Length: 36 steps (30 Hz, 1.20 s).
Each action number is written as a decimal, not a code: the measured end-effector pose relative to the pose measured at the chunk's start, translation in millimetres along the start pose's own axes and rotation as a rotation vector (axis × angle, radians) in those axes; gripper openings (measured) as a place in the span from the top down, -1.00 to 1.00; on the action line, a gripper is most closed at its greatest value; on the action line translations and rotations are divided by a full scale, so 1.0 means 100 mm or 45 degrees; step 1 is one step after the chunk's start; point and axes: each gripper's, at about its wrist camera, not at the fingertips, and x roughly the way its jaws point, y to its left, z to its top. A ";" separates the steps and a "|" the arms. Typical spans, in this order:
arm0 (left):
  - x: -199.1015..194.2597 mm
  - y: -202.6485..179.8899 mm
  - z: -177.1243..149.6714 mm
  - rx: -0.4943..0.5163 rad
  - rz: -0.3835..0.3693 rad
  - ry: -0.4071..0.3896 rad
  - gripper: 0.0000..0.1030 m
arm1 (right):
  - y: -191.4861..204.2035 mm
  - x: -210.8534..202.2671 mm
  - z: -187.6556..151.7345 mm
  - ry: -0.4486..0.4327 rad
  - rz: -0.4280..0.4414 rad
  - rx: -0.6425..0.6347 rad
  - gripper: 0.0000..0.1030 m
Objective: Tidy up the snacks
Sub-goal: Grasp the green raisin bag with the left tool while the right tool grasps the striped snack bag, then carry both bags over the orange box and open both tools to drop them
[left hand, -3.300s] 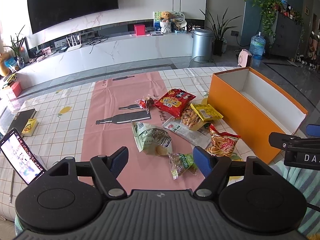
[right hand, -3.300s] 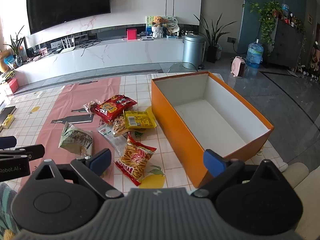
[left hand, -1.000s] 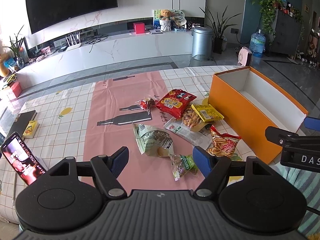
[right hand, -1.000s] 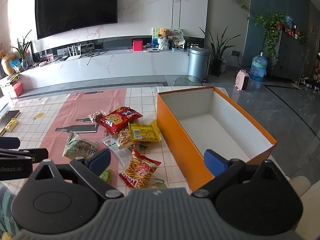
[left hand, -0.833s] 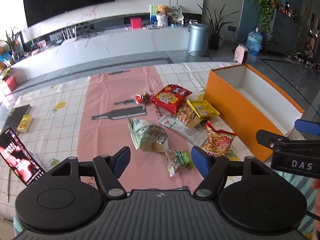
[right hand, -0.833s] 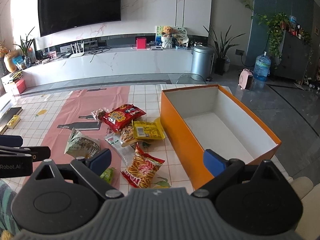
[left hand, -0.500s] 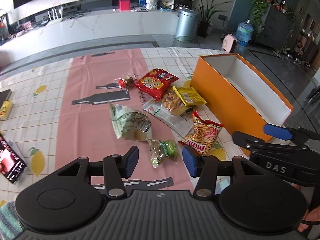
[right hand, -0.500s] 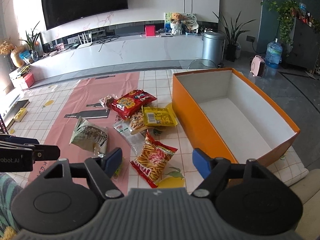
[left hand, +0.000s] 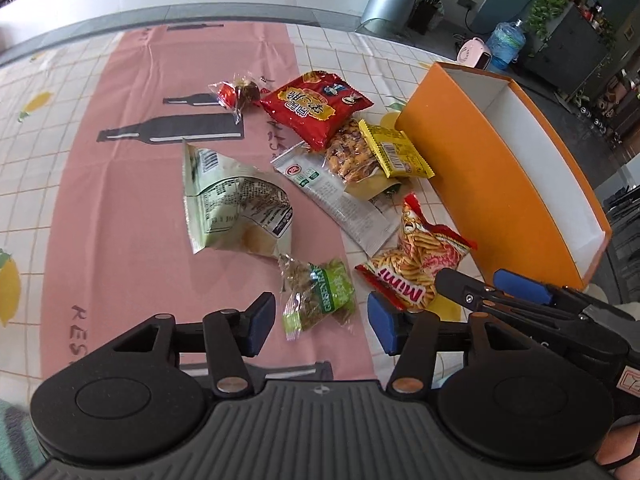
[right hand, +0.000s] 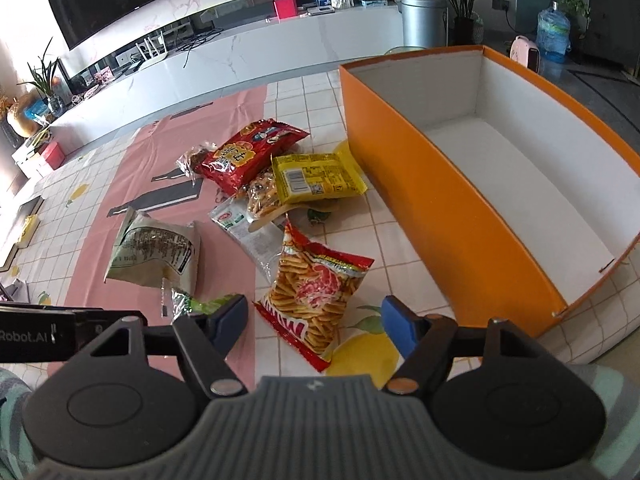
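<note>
Several snack packs lie on the tablecloth left of an empty orange box. My left gripper hangs over a small green pack; its jaws are opening, the pack lies between the blue pads, and they do not touch it. My right gripper hovers over a red-and-orange Mimi stick pack; its jaws are closing, and the pads stay apart from the pack. Farther off lie a pale green bag, a red pack and a yellow pack.
A white-and-green flat pack and a small candy pack lie among the pile. The two grippers are close side by side. A pink runner covers the table's left part. The table's near edge runs beside the box.
Both grippers have sunk toward the table and tilted downward, so the snacks look nearer. Both pairs of jaws stand narrower than a second ago. The snacks and the box have not moved.
</note>
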 end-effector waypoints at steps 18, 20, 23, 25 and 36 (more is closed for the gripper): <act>0.66 0.23 0.09 -0.116 -0.131 0.081 -0.23 | -0.14 0.67 0.07 0.095 0.111 0.113 0.03; 0.64 0.22 0.07 -0.099 -0.125 0.069 -0.17 | -0.13 0.66 0.05 0.082 0.109 0.102 0.12; 0.64 0.19 0.07 -0.068 -0.102 0.060 0.02 | -0.11 0.64 0.04 0.069 0.102 0.068 0.24; 0.63 0.18 0.07 -0.059 -0.095 0.055 0.07 | -0.09 0.62 0.03 0.060 0.094 0.039 0.28; 0.26 0.00 -0.01 -0.010 -0.085 -0.053 0.17 | -0.11 0.35 0.07 0.005 0.103 0.062 0.39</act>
